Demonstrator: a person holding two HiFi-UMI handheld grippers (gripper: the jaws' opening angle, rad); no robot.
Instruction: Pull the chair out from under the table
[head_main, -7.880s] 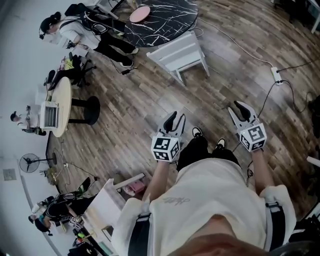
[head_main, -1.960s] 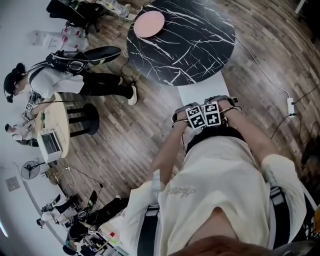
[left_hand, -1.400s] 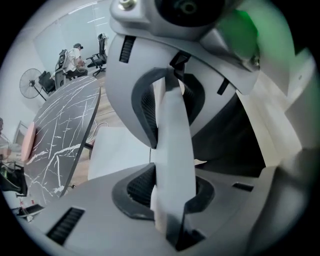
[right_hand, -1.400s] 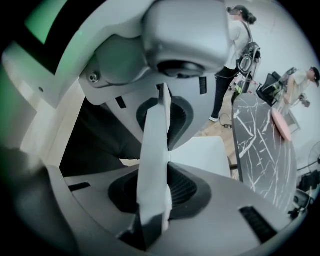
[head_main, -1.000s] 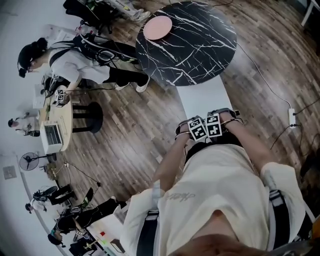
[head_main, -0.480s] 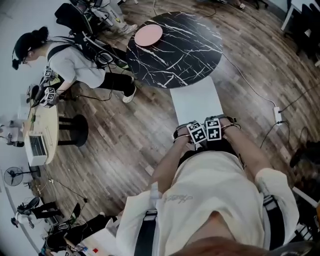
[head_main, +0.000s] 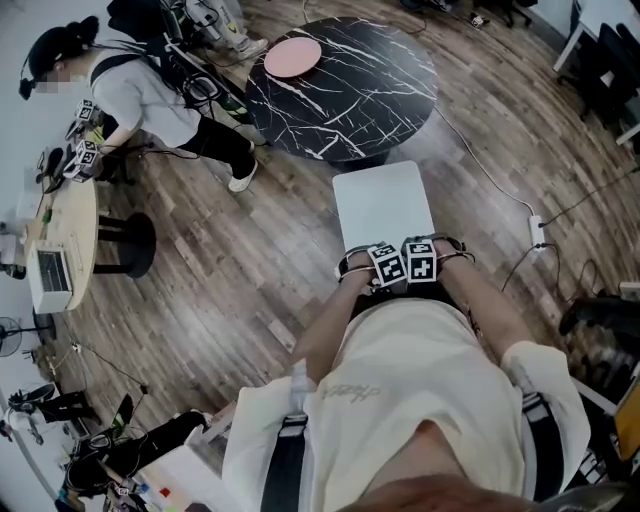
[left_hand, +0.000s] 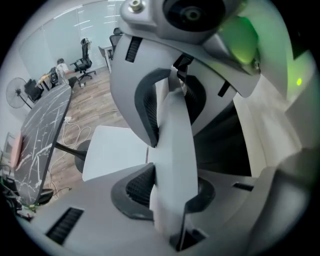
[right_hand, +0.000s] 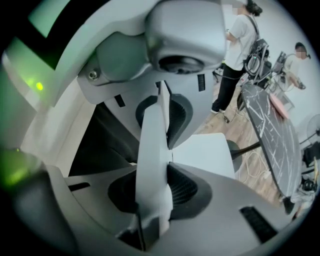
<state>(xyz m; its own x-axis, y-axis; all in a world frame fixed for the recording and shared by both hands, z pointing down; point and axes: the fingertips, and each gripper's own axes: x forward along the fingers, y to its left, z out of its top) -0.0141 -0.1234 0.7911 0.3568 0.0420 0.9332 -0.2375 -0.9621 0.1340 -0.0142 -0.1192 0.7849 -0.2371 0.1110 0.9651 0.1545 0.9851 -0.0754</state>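
The white chair (head_main: 383, 203) stands just clear of the round black marble table (head_main: 345, 85), its seat facing me. Side by side at the near edge of the seat, my left gripper (head_main: 384, 266) and right gripper (head_main: 420, 260) both hold the top of the backrest. In the left gripper view the white backrest rail (left_hand: 175, 130) runs between the ribbed pads of my left gripper (left_hand: 167, 150), which is shut on it. The right gripper view shows the same rail (right_hand: 150, 145) clamped by my right gripper (right_hand: 160, 155). The seat (left_hand: 112, 150) shows beyond the jaws.
A pink plate (head_main: 292, 57) lies on the marble table. A person with a backpack (head_main: 150, 95) bends over at the upper left, by a beige round table (head_main: 70, 235) with a laptop. A power strip (head_main: 535, 230) and its cable lie on the wooden floor at the right.
The chair has slid away from the marble table toward me, with both grippers still clamped on its backrest; the seat now stands clear of the tabletop edge.
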